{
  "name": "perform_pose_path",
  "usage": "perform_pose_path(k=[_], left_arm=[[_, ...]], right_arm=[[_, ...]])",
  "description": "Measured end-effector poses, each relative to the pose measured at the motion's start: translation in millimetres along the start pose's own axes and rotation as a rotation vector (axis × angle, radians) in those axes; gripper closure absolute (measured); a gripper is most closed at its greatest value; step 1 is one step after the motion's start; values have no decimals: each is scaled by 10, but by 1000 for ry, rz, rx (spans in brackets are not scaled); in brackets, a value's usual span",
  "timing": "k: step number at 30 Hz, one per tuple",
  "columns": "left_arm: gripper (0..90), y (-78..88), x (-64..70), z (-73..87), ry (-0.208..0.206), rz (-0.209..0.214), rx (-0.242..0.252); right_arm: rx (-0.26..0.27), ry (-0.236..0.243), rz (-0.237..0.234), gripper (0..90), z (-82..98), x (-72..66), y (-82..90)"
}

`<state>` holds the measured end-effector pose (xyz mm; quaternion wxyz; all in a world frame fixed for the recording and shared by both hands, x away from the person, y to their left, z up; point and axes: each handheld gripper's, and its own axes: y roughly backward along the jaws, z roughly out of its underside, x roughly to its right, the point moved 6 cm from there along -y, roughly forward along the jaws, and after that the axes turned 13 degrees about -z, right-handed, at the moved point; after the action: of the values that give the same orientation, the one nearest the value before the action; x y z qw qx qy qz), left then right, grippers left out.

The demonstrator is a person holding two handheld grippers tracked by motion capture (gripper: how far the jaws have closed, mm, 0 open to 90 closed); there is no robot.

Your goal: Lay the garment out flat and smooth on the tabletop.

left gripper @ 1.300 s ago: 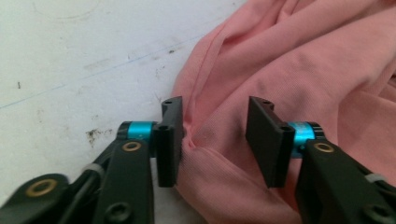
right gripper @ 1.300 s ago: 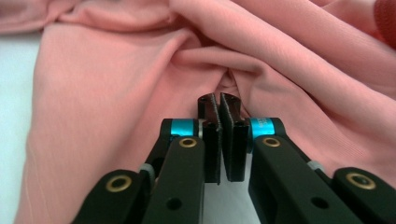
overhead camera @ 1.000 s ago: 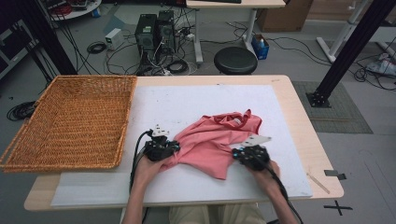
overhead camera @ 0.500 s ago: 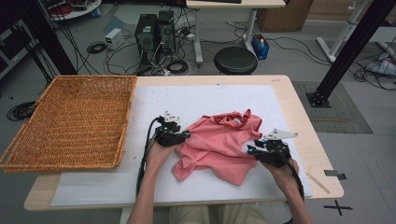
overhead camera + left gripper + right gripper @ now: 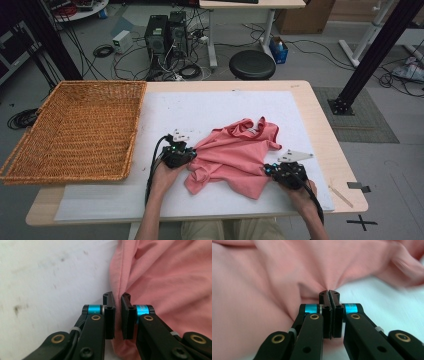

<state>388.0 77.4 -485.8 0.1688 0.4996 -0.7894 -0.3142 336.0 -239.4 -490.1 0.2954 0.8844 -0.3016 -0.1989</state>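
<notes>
Both grippers' jaws have just closed, pinching opposite edges of the pink shirt (image 5: 239,152).

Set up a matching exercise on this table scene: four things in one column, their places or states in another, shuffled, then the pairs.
1. wicker basket
2. pink shirt
3. left gripper
4. right gripper

A. crumpled on the white sheet
B. shut on the garment's right edge
C. at the table's left end
D. pinching the garment's left edge

Pairs: 1-C, 2-A, 3-D, 4-B
</notes>
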Motion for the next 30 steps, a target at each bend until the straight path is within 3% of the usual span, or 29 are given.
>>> perform_pose_path(k=[2, 4, 7, 10, 12, 14, 15, 16, 18, 22, 24, 25, 26, 28, 30], left_arm=[[832, 79, 33, 80, 12, 27, 0], [828, 134, 49, 111, 24, 34, 8], [715, 171, 6, 8, 60, 3, 61], [629, 137, -35, -184, 82, -20, 106], [613, 65, -18, -306, 58, -32, 110], [612, -34, 15, -406, 25, -38, 100], [612, -34, 15, -406, 25, -38, 100], [612, -174, 44, -460, -5, -47, 70], [608, -305, 81, -474, -35, -57, 38], [605, -452, 160, -422, -53, -37, -11], [659, -452, 164, -417, -49, -35, 2], [659, -438, 166, -409, -51, -14, 0], [753, -409, 165, -397, -53, -10, -5], [836, -341, 148, -365, -66, -30, -12], [852, -239, 120, -287, -70, -37, -24]], right_arm=[[8, -24, -17, 900, 93, -12, 108], [-9, -18, -58, 900, 156, -54, 182], [0, -27, -62, 725, 130, -35, 261], [58, -88, -32, 630, 4, 80, 300], [89, -99, -5, 610, -112, 163, 271], [87, -96, 23, 594, -221, 236, 194], [76, -98, 25, 583, -266, 259, 138], [50, -94, 25, 559, -311, 275, 54], [14, -81, 39, 547, -355, 292, -78], [-32, -57, 49, 643, -357, 261, -312], [-19, -29, 71, 753, -349, 232, -313], [-19, -29, 71, 753, -349, 232, -313], [-13, -31, 41, 852, -319, 223, -276], [-9, -30, 24, 869, -290, 223, -243], [-14, -40, 12, 874, -221, 218, -157]])
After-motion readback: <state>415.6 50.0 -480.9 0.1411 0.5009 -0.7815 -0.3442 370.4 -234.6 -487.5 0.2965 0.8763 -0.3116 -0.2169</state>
